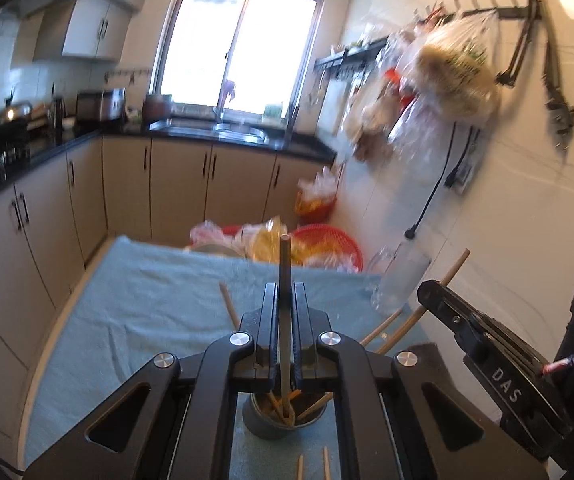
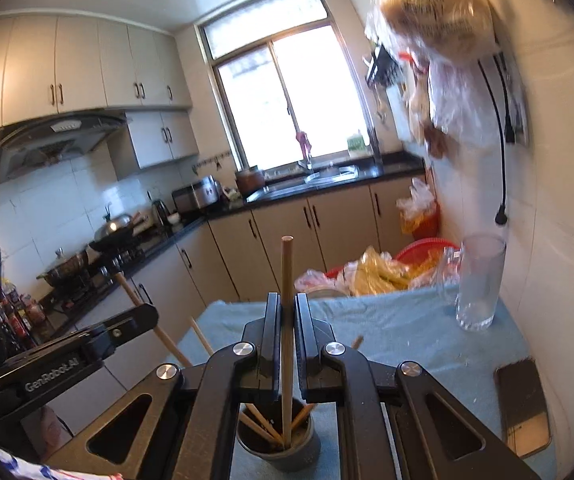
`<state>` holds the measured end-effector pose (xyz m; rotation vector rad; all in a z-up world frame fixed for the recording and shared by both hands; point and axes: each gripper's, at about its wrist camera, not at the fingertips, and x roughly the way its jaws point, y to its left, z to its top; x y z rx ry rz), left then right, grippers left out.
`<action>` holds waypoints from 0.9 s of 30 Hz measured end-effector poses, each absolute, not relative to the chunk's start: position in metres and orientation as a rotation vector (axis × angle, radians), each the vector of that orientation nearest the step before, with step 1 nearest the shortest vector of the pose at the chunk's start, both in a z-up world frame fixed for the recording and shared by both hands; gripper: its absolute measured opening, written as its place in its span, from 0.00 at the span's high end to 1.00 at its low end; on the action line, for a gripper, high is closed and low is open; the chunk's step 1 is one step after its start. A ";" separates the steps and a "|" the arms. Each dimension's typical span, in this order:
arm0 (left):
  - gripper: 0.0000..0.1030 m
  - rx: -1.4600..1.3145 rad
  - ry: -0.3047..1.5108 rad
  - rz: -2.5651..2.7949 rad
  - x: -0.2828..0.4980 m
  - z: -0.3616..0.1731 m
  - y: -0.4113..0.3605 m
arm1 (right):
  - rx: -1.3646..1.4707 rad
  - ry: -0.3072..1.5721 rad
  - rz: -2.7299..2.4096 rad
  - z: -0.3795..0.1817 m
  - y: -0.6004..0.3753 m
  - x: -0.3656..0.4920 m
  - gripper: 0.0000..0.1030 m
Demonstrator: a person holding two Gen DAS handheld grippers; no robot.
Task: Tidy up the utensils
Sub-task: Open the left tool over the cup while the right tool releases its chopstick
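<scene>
Both chopstick (image 1: 285, 320) ends behind jaws

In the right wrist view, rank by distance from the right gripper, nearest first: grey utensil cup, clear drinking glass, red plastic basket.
From the right gripper:
1. Grey utensil cup, directly beneath.
2. Clear drinking glass, right on the blue cloth.
3. Red plastic basket, beyond the table's far edge.
</scene>
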<state>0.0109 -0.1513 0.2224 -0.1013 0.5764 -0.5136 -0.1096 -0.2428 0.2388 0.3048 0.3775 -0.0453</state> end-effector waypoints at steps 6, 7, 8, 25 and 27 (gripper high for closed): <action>0.95 -0.088 0.631 -0.497 0.016 0.199 -0.152 | 0.304 0.442 -0.052 0.212 -0.247 -0.100 0.93; 0.94 -0.088 0.629 -0.495 0.015 0.199 -0.152 | 0.305 0.448 -0.054 0.210 -0.249 -0.099 0.93; 0.94 -0.086 0.627 -0.496 0.014 0.199 -0.152 | 0.308 0.453 -0.056 0.208 -0.250 -0.098 0.93; 0.58 -0.148 0.569 -0.482 -0.034 0.224 -0.111 | 0.305 0.423 -0.086 0.223 -0.249 -0.118 0.51; 0.56 -0.147 0.552 -0.470 -0.044 0.227 -0.103 | 0.300 0.412 -0.089 0.228 -0.249 -0.125 0.50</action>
